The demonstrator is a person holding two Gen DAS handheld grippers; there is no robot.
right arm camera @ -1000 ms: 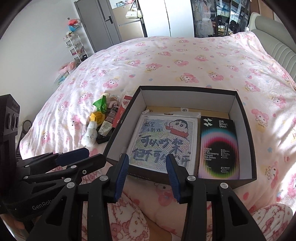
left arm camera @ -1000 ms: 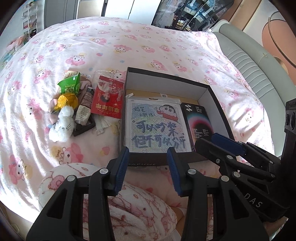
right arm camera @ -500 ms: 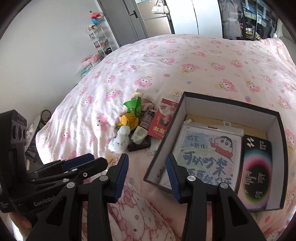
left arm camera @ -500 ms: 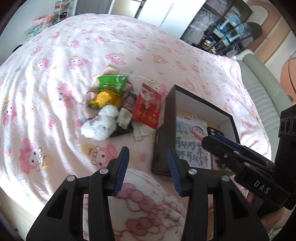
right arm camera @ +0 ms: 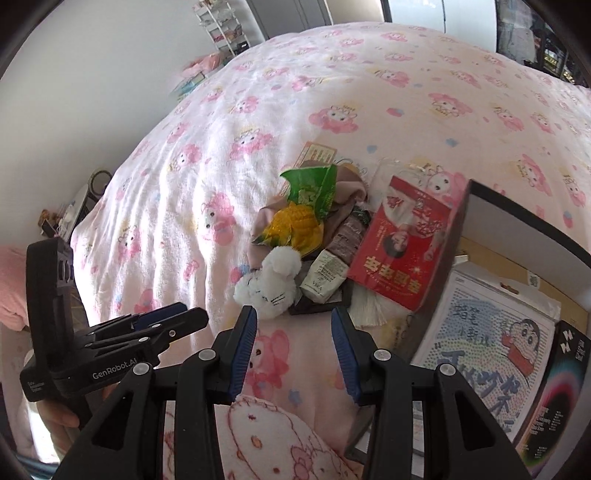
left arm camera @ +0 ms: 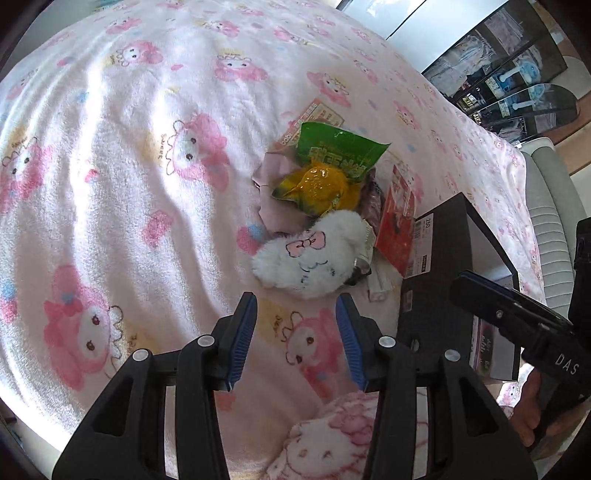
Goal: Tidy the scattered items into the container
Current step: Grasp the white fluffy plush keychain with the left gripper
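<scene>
The black box (right arm camera: 476, 236) is cut off at 3 o'clock in both views, so only a part of its inside shows: a cartoon sheet (right arm camera: 491, 350) and a dark packet (right arm camera: 557, 391) lie flat in it. Under the pile of scattered items some things are hidden; a small tube (right arm camera: 325, 273) and a dark flat thing below it are hard to read.

The surface is a bed with a pink blanket (left arm camera: 147, 184) printed with cartoon figures. At 12 o'clock in the right view stand a white shelf rack (right arm camera: 225, 26) and grey doors.

The pile lies just beside the box, at its left wall: a white plush toy (left arm camera: 314, 254), a yellow-green snack bag (left arm camera: 325, 173) and a red packet (right arm camera: 399, 254) touching the wall.

The left gripper (left arm camera: 297, 339) is opening, with nothing between its jaws, near the plush toy. The right gripper (right arm camera: 293, 349) stands half apart and holds nothing.
</scene>
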